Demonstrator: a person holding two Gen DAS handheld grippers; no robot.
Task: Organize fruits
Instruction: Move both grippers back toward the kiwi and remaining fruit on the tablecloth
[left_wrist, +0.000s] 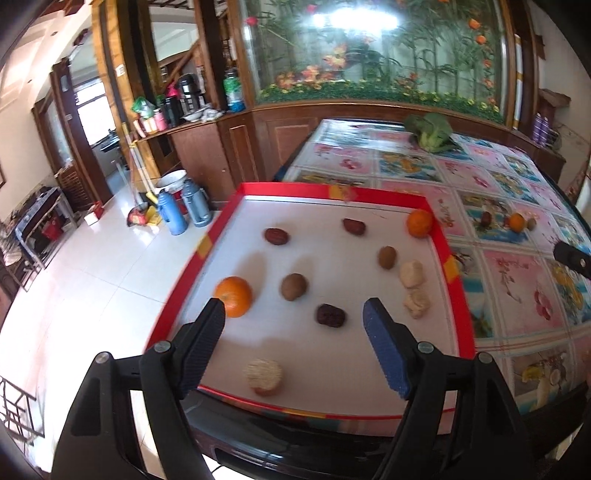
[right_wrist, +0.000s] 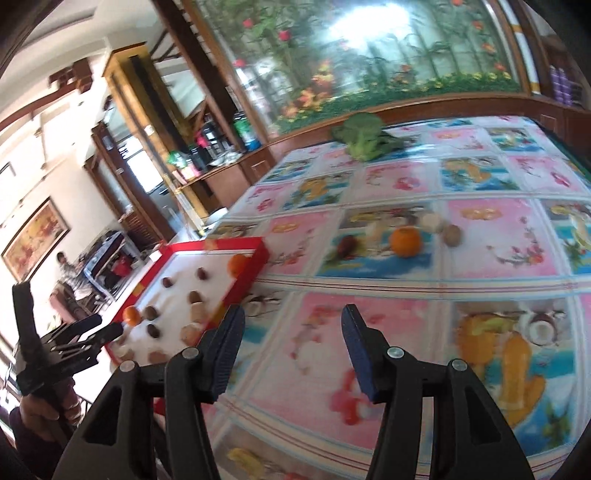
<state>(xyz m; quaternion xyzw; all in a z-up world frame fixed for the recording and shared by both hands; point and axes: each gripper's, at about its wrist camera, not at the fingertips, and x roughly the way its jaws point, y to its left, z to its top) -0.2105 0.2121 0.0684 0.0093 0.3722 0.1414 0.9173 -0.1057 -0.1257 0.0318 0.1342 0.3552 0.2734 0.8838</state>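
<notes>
A red-rimmed white tray (left_wrist: 445, 243) holds two oranges (left_wrist: 233, 296), two kiwis (left_wrist: 294, 286), three dark red dates (left_wrist: 331, 315), pale lumps (left_wrist: 411, 274) and a round pale cake (left_wrist: 264, 376). My left gripper (left_wrist: 293, 310) hovers open over the tray's near side with nothing between its fingers. Out on the flowered tablecloth lie an orange (right_wrist: 406, 242), a date (right_wrist: 347, 245), a kiwi (right_wrist: 452, 234) and a pale piece (right_wrist: 432, 221). My right gripper (right_wrist: 293, 317) is open and empty above the cloth, well short of them. The tray (right_wrist: 258, 251) lies to its left.
A head of broccoli (right_wrist: 364, 136) lies at the table's far side, near a wooden cabinet and an aquarium. The tray overhangs the table's left edge; tiled floor with blue flasks (left_wrist: 173, 214) lies below. A person (right_wrist: 64, 266) stands far off in the room.
</notes>
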